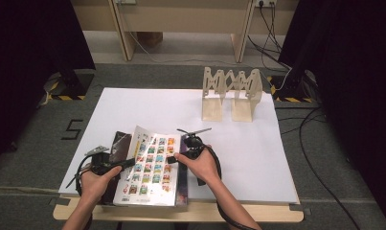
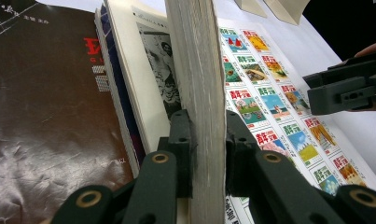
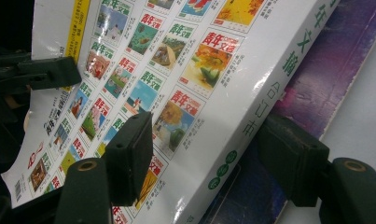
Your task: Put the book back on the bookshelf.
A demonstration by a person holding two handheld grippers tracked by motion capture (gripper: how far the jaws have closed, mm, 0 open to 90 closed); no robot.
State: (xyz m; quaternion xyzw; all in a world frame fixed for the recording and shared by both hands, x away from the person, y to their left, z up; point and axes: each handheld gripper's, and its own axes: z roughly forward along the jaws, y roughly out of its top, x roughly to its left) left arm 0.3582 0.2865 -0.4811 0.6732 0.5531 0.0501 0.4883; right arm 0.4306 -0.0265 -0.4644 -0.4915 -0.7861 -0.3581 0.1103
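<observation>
A: Why does the left gripper (image 2: pixel 208 154) sit like that?
B: Its jaws are pinched on the fore-edge of the thick book (image 2: pixel 197 70), so the block of pages is clamped and lifted on that side. The book lies near the table's (image 1: pixel 238 143) front edge, on top of a dark magazine (image 2: pixel 41 112).

A: And the right gripper (image 3: pixel 204 163)?
B: Its jaws straddle the spine side of the same book (image 3: pixel 185 93), one finger above the printed cover, one beside the spine. I can't tell whether the pads actually press; there seems to be a gap. My guess is it steadies the spine while the left side tilts up.

A: What's the wooden rack (image 1: pixel 231 93) for?
B: It stands well apart at the back, slots upright. Likely where the book is meant to stand
</observation>
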